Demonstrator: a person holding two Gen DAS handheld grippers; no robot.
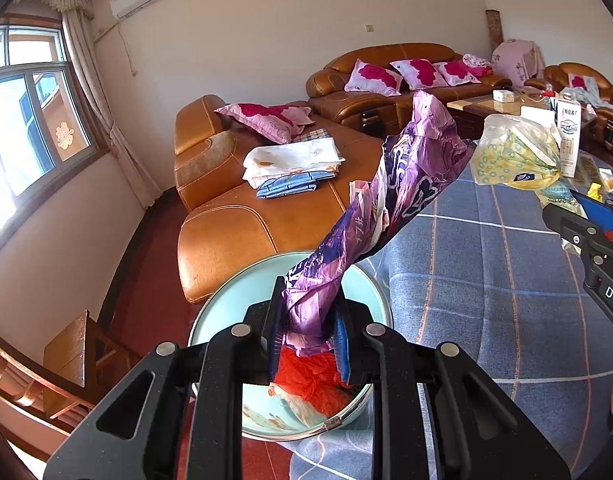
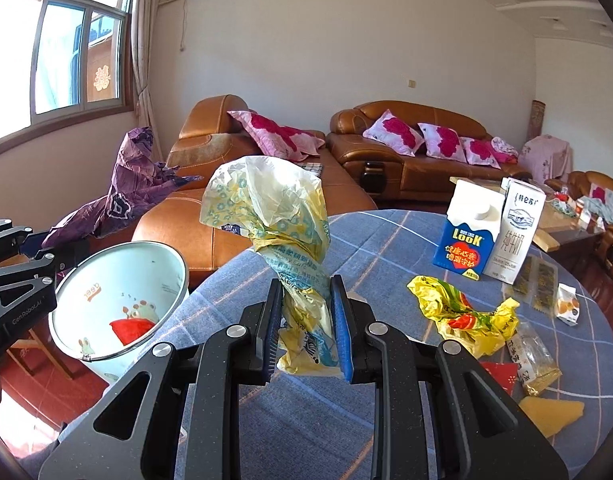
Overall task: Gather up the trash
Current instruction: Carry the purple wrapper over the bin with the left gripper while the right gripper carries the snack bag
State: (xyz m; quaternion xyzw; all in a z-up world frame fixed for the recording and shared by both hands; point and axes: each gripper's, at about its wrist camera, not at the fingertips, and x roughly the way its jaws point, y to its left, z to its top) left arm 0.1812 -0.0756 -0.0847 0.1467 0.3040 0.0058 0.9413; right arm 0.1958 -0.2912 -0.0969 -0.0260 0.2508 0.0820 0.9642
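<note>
Left hand-held gripper (image 1: 308,334): seen from the left wrist camera, its two blue pads pinch the lower end of a purple plastic bag (image 1: 390,184).
Purple plastic bag: crumpled, it rises from the pinch up and to the right, its top loose in the air above the table edge.
Bin (image 1: 226,300): pale blue round pail directly under the left hand-held gripper, beside the table, with red crumpled trash (image 1: 310,380) at its bottom.
Table (image 1: 486,280): covered by a blue checked cloth, to the right of the bin.
Right hand-held gripper, from this view (image 1: 562,204): enters at the right edge, carrying a yellow plastic bag (image 1: 514,152) above the table.
Background: brown leather sofa (image 1: 242,216) with folded cloths and pink flowered pillows.

Right hand-held gripper (image 2: 302,326): from the right wrist camera, its blue pads are closed on the twisted neck of the yellow plastic bag (image 2: 266,204).
Yellow plastic bag: stands upward from the pinch, puffed at the top, above the near table edge.
Bin (image 2: 118,268): to the left, beside the table, tilted in view, with red trash (image 2: 132,328) inside.
Left hand-held gripper, from this view (image 2: 60,250): at the left edge above the bin, its fingertips hidden by the purple plastic bag (image 2: 126,196) that it carries.
Table (image 2: 386,248): bears a blue carton (image 2: 466,236) and a white milk carton (image 2: 514,232) standing side by side and touching, a yellow crumpled wrapper (image 2: 462,316), and small packets near the right edge.
</note>
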